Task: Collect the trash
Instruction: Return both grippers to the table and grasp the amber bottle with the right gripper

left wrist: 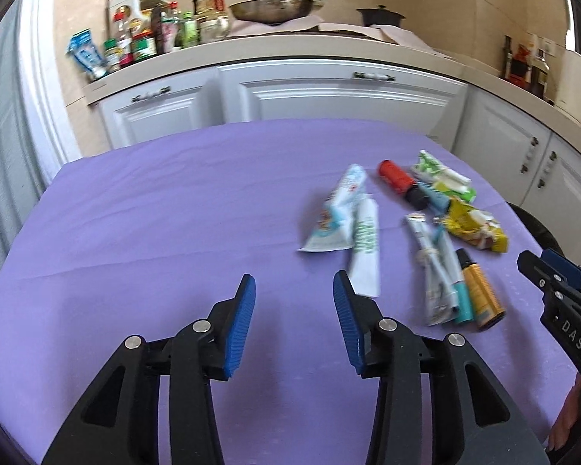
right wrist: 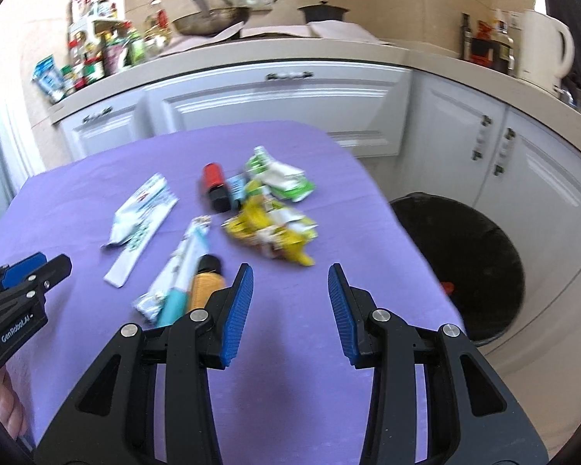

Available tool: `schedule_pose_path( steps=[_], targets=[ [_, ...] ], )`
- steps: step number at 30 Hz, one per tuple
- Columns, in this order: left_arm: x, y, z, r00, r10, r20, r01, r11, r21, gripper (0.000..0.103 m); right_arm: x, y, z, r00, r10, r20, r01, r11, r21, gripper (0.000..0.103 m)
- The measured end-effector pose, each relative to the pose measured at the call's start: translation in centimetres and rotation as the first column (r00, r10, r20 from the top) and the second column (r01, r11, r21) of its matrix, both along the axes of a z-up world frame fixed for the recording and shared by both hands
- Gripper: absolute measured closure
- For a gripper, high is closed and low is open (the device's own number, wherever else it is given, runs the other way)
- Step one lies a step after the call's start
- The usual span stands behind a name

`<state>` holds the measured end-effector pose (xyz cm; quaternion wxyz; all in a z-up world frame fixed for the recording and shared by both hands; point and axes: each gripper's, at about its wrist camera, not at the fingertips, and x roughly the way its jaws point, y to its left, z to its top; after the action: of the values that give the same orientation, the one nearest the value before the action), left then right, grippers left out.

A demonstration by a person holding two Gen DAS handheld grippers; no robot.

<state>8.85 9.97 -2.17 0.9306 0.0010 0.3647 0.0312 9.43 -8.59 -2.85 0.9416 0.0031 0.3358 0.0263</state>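
Trash lies in a loose heap on the purple tablecloth [left wrist: 155, 213]: a white and blue wrapper [left wrist: 341, 209], a red and black bottle [left wrist: 397, 180], a green and white wrapper [left wrist: 441, 174], a crumpled yellow wrapper [left wrist: 472, 224] and an orange bottle [left wrist: 480, 290]. My left gripper [left wrist: 294, 290] hovers open over bare cloth, left of the heap, with nothing between its blue pads. My right gripper [right wrist: 290, 283] is open and empty too, just in front of the yellow wrapper [right wrist: 275, 232] and right of the orange bottle [right wrist: 207, 283]. A black trash bin [right wrist: 464, 263] stands on the floor by the table's right edge.
Behind the table runs a kitchen counter [left wrist: 290, 50] with white cabinets, a cluster of bottles [left wrist: 147, 35], a pan [left wrist: 271, 9] and a white kettle [right wrist: 546, 50]. Each gripper shows at the edge of the other's view. A hand [right wrist: 7, 399] is at the lower left.
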Motion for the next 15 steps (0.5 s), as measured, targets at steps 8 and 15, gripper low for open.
schedule_pose_path(
  steps=[8,15],
  targets=[
    [-0.2,2.7,-0.6,0.999,0.042,-0.01,-0.042,0.999,-0.016,0.059,0.2,3.1,-1.0,0.998,0.055,-0.038,-0.056,0.998,-0.024,0.064],
    [-0.2,3.4,-1.1,0.999,0.043,-0.02,-0.044,0.998,-0.038,0.059,1.0,4.3,-1.9,0.995,0.065,-0.082,-0.07,0.996,-0.055,0.065]
  ],
)
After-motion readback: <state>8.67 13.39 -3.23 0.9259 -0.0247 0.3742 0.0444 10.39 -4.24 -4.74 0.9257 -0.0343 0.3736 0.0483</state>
